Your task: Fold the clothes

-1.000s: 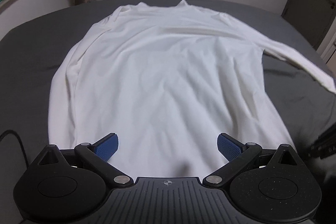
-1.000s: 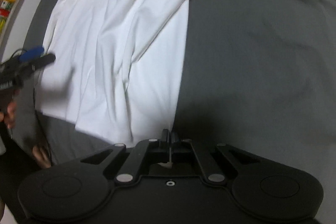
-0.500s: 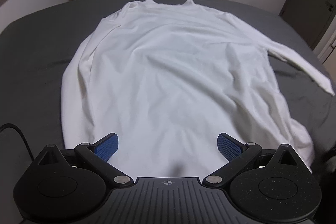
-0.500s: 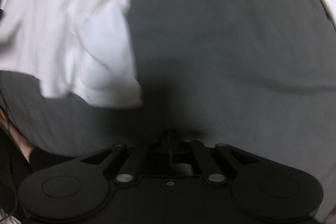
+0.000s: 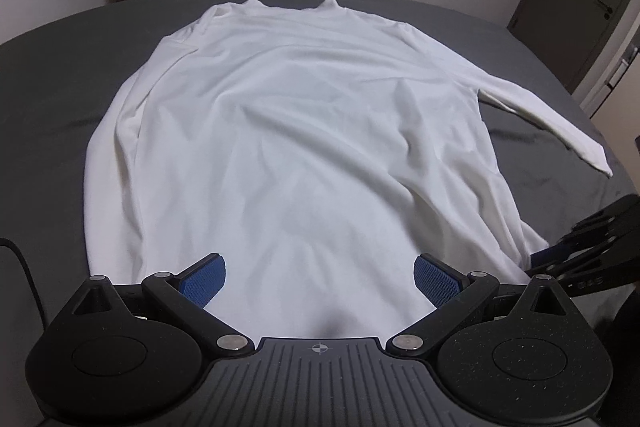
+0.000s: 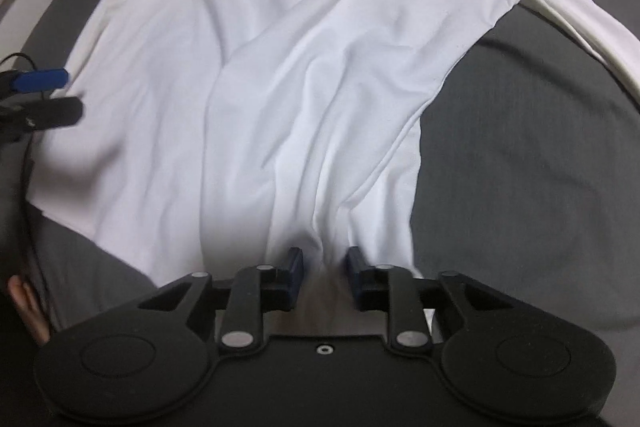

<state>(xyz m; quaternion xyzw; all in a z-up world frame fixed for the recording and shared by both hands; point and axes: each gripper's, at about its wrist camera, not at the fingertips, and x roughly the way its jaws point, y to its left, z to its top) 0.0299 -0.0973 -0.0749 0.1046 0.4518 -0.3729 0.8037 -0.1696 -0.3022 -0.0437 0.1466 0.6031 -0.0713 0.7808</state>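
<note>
Here, soft white long-sleeved shirt (image 5: pixel 304 131) spread flat and wrinkly on smooth dark grey bed (image 5: pixel 48 99), left gripper (image 5: pixel 318 277) wide open above hem, holding nothing, right gripper (image 6: pixel 323 269) partly open around bunched hem fold, blue bumpy pads (image 5: pixel 434 277).

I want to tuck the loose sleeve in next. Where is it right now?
The sleeve stretches out over the grey bedsheet on the right of the white shirt in the left wrist view, angling away from the body.

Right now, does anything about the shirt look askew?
Yes. The white shirt lies wrinkled on the grey bed; its right sleeve sticks out sideways while the left lies alongside the body.
</note>
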